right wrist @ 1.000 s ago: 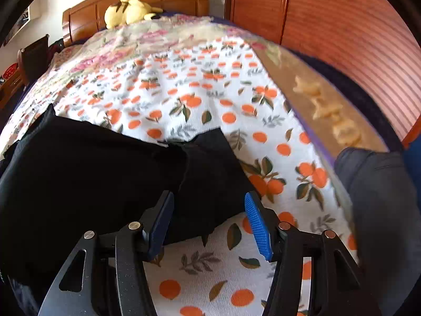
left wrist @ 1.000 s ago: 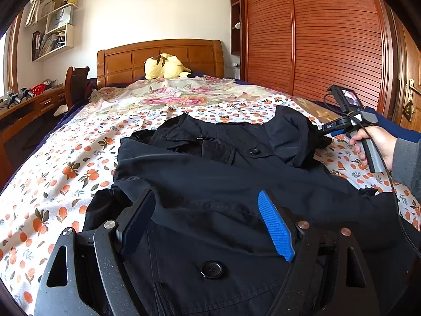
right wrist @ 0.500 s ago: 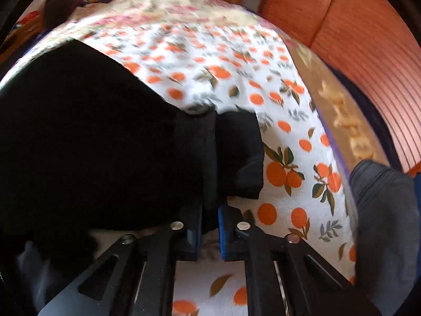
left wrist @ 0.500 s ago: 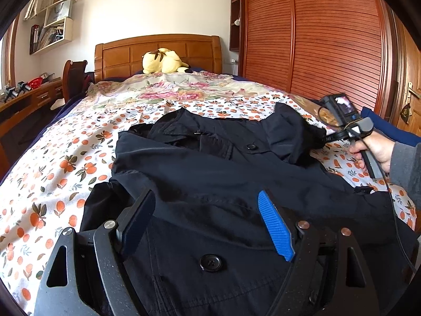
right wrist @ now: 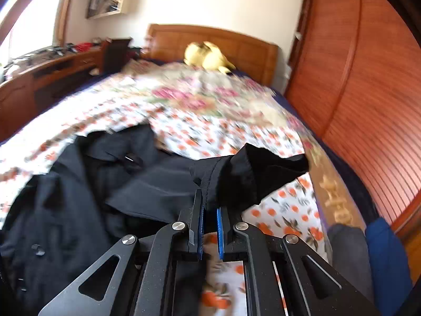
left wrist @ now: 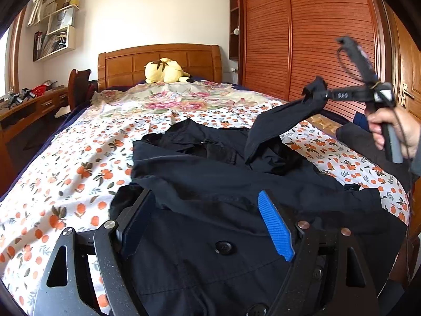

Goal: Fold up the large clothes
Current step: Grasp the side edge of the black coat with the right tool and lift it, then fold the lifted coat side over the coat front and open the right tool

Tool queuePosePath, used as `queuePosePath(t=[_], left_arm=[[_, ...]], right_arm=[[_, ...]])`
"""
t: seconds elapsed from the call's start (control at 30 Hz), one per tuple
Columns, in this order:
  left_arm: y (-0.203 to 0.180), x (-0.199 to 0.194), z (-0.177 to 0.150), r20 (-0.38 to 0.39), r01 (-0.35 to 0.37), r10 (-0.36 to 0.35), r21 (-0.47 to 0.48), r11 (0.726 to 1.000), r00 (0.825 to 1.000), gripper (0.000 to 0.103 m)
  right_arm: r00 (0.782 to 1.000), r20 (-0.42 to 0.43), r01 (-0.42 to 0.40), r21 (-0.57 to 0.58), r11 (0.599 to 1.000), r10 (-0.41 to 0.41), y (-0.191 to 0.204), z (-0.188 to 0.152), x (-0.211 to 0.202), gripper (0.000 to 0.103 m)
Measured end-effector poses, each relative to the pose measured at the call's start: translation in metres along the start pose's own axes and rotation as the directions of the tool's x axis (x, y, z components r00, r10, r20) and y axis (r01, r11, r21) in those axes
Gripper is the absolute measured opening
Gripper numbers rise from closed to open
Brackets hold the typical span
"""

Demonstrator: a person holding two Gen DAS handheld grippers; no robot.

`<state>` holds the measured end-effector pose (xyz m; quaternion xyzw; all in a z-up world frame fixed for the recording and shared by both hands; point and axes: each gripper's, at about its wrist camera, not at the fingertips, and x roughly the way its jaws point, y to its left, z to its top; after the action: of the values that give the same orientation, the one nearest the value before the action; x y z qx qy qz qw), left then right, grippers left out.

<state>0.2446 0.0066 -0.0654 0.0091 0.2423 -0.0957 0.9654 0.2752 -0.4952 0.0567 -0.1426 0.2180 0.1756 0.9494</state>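
Observation:
A large black coat [left wrist: 210, 189] with buttons lies spread on the bed; it also shows in the right wrist view [right wrist: 100, 189]. My right gripper [right wrist: 210, 210] is shut on the cuff of the coat's sleeve [right wrist: 252, 176] and holds it up above the bed. In the left wrist view the right gripper [left wrist: 319, 95] holds the raised sleeve [left wrist: 279, 121] at the right. My left gripper [left wrist: 208, 221] is open and empty, low over the coat's lower front near a button [left wrist: 223, 247].
The bed [left wrist: 65, 173] has an orange-print sheet and a floral quilt [left wrist: 171, 100] toward the headboard. A yellow plush toy [left wrist: 164, 70] lies by the headboard. A wooden wardrobe [left wrist: 310, 34] stands right, a desk [left wrist: 26, 108] and chair left.
My right gripper closed on the sleeve cuff and lifted it off the bed. The sleeve now hangs stretched in the air. My left gripper stayed open over the coat.

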Motion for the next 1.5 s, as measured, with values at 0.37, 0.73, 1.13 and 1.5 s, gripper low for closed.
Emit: queuePosePath(t=[0.37,0.73,1.13,1.5], left_arm=[[0.034,-0.028,-0.005,0.033,-0.050,0.051,-0.031,0.998,0.998,0.081],[0.051,-0.039,-0.009,0.046,-0.071,0.073,-0.041,0.997,0.996,0.081],[0.062,-0.040,-0.011,0.043,-0.087,0.090,-0.058,0.995,0.995,0.081],[0.065,-0.038,-0.012,0.038,-0.103,0.105,-0.063,0.993,0.994,0.081]], right_arm=[[0.985,0.151,-0.072,-0.107,0.992,0.088,0.049,0.009,-0.121,0.008],[0.969,0.143,-0.172,-0.203,0.964,0.203,0.074,-0.006,-0.181,0.008],[0.955,0.015,-0.286,-0.227,0.931,0.297,0.083,-0.017,-0.177,0.008],[0.942,0.054,-0.308,-0.248,0.919,0.330,0.090,-0.003,-0.181,0.027]])
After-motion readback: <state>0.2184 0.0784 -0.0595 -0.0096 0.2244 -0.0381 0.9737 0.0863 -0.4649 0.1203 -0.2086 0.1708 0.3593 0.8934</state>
